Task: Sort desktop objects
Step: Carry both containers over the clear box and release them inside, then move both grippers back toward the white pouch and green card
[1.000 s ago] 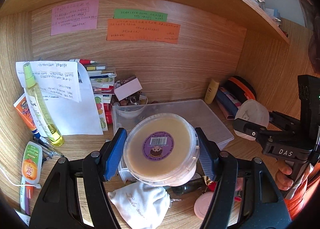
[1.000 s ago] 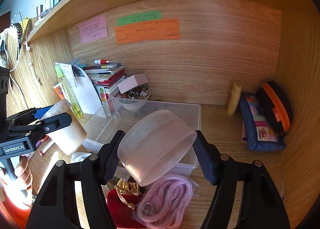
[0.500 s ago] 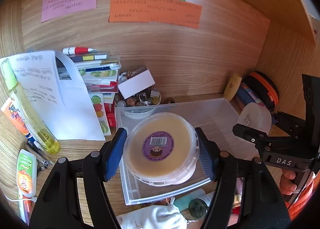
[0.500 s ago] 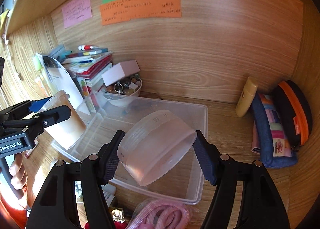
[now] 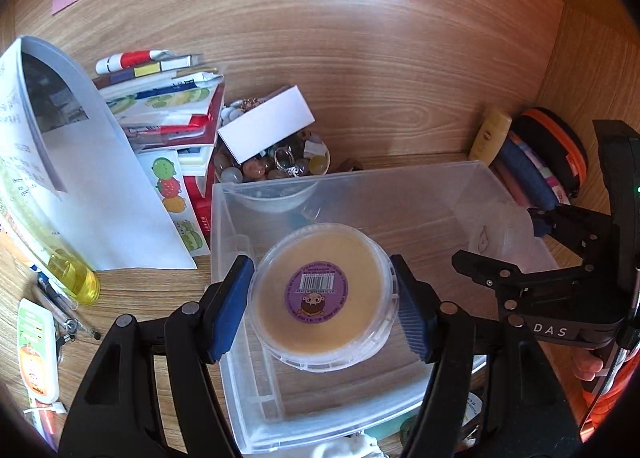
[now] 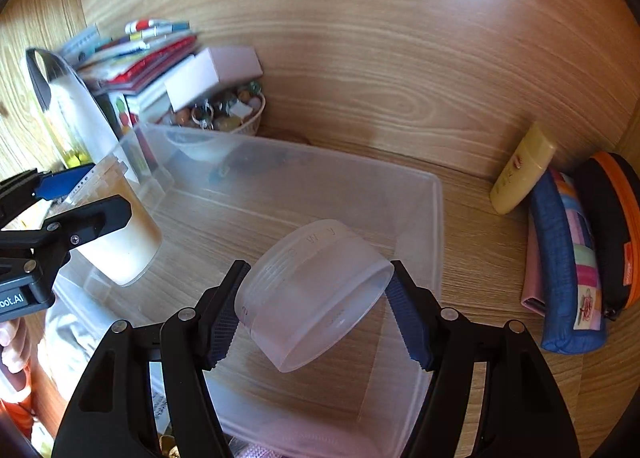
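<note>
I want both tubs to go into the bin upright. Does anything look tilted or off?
Yes. The frosted tub in the right gripper is tipped on its side above the clear bin. The cream tub in the left gripper looks level over the bin, its purple sticker facing the camera. No spill shows.

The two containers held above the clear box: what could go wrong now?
1. The frosted cup sits tilted in the right gripper; it may slip or land on its side.
2. The cream tub in the left gripper hangs near the clear box wall and may catch it.
</note>
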The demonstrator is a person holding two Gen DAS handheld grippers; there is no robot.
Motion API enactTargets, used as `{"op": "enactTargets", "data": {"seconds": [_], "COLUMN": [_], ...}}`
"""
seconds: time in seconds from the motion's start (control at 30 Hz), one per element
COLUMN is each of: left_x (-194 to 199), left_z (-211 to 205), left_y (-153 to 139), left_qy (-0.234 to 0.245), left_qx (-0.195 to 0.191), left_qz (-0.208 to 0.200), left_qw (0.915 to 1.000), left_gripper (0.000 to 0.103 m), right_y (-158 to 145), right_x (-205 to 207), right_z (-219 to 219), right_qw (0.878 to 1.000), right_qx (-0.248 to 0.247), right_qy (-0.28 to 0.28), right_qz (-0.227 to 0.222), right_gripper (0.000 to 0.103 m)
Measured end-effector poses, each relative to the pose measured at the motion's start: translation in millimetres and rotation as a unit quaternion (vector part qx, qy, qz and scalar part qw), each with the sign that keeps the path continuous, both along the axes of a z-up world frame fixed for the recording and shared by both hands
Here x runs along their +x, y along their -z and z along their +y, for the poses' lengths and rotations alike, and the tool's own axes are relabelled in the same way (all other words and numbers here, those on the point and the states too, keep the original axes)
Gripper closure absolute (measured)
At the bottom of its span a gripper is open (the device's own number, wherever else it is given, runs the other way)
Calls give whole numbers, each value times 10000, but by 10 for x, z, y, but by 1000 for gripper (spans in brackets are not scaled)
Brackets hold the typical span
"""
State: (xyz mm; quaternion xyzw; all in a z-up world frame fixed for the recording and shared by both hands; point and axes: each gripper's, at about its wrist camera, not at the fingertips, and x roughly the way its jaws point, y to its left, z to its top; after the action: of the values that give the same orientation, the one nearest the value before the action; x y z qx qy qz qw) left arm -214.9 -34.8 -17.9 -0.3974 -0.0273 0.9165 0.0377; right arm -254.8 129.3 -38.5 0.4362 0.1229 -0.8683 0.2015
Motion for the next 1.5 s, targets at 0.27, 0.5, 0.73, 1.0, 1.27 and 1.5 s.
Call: {"op": "enactTargets", "data": {"seconds": [0.27,0.5,0.73,1.0,1.27,1.5], "left_x": [-76,-102,-105,-5,225,485], "left_z": [61,148,190,253,238,163], "left_y": [98,167,188,113,-139,-400], "left_qy": [74,46,79,310,239,146], "left_qx": [-146,-391,-512,-472,-482,-391], "left_qz": [-185,-228,-223,-146,242,585], "left_qw": [9997,9990,9984,9983,9983,9974], "left_gripper": [36,36,36,31,21,8], "right_y": [105,153,192,118,-113,-379], "right_x": [-54,-36,-81,-29,192,518], "right_z": [-147,-214,-218,-255,-145,49], "right_qw": [9992,9983,9975,9967,9979,9969], "right_qx": [299,501,630,805,558,274], "right_qy": [-154,-180,-148,-27,70,178], "right_qz": [-204,-216,-280,-45,320,712], "right_gripper": [38,38,38,31,26,23]}}
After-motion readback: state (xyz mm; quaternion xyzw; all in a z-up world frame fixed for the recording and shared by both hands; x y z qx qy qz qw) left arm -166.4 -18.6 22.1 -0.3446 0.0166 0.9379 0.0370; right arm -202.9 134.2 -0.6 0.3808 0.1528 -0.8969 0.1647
